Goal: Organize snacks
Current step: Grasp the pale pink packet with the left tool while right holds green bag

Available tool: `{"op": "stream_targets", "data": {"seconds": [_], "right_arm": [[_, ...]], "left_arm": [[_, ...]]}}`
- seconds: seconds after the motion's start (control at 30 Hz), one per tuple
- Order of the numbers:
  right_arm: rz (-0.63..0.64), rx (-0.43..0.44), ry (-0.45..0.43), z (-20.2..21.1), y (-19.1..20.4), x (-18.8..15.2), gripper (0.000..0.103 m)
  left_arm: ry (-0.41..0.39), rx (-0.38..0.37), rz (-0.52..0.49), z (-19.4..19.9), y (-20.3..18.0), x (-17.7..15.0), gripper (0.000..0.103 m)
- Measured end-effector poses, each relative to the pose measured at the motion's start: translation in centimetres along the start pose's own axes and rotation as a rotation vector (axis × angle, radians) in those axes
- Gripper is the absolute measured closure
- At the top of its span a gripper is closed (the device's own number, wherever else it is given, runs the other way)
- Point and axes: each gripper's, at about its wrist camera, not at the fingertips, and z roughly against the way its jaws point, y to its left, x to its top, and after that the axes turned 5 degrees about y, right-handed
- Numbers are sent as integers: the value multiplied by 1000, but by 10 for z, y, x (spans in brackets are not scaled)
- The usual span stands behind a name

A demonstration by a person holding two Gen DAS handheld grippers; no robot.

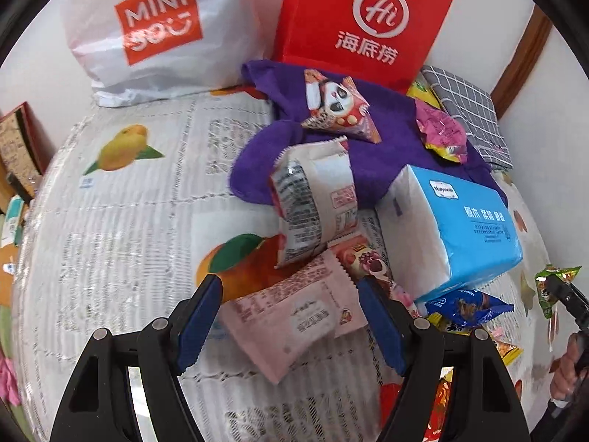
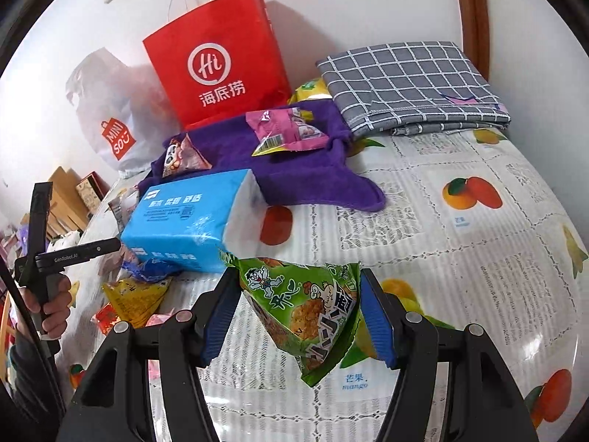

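We hold the green snack packet (image 2: 309, 313) clamped in our right gripper (image 2: 300, 316), mid-carry. Our left gripper (image 1: 291, 316) gapes wide around the pink packet (image 1: 291, 313); closing looks next.

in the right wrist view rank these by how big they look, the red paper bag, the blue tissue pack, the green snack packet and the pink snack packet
1. red paper bag
2. blue tissue pack, close behind
3. green snack packet, held near the camera, so its size is inflated
4. pink snack packet

my right gripper (image 2: 300, 316) clamped on green snack pack (image 2: 305, 313), blue tissue pack (image 2: 184, 217) just behind it, purple towel (image 2: 294, 173) beyond the tissues
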Motion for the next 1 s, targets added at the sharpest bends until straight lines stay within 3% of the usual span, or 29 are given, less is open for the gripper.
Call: {"op": "stream_targets", "data": {"seconds": [0.33, 0.53, 0.63, 0.83, 1.0], "right_arm": [[-6, 2, 11, -4, 0, -3, 39], [1, 13, -1, 2, 4, -5, 39], [-4, 12, -4, 4, 3, -5, 39], [-12, -2, -1, 7, -2, -7, 39], [-20, -7, -1, 9, -6, -8, 39]], "left_arm": [[33, -88, 1, 2, 1, -11, 30], [31, -37, -37, 3, -7, -21, 30], [17, 41, -76, 0, -17, -25, 30], [-7, 165, -144, -9, -32, -26, 45], [-20, 166, -147, -5, -33, -26, 65]]}}
